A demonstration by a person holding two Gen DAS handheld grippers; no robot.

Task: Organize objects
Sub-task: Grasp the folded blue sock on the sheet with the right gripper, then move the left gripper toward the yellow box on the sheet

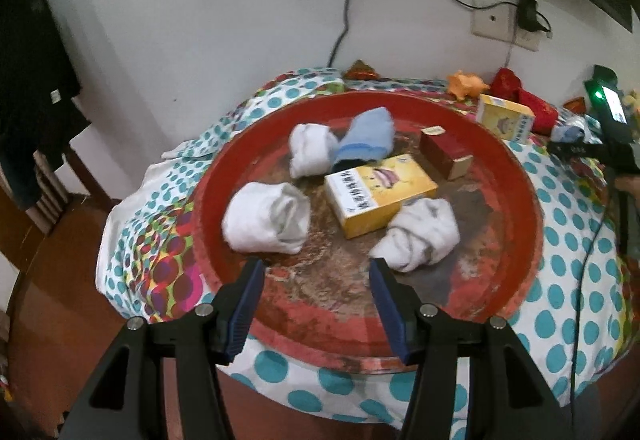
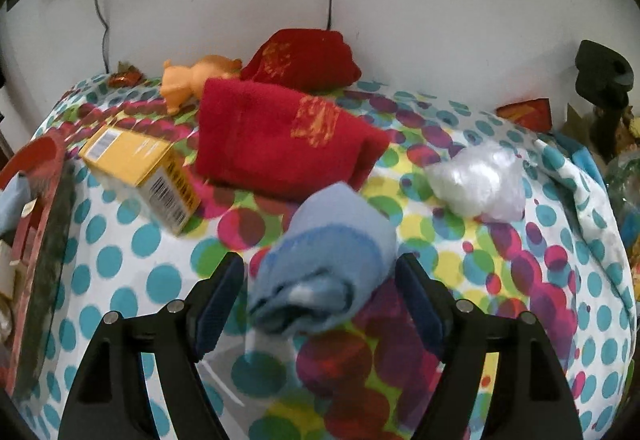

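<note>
The rolled light-blue sock (image 2: 326, 260) with a darker blue band lies blurred on the polka-dot cloth (image 2: 120, 260), between the right gripper (image 2: 320, 292)'s parted jaws, pads not touching it. Behind it a folded red towel (image 2: 280, 144) shows gold print, unreadable. A yellow box (image 2: 140, 168) carries barcodes. The left gripper (image 1: 316, 296) hangs open and empty over the red tray (image 1: 520, 180) of rolled socks (image 1: 266, 218).
</note>
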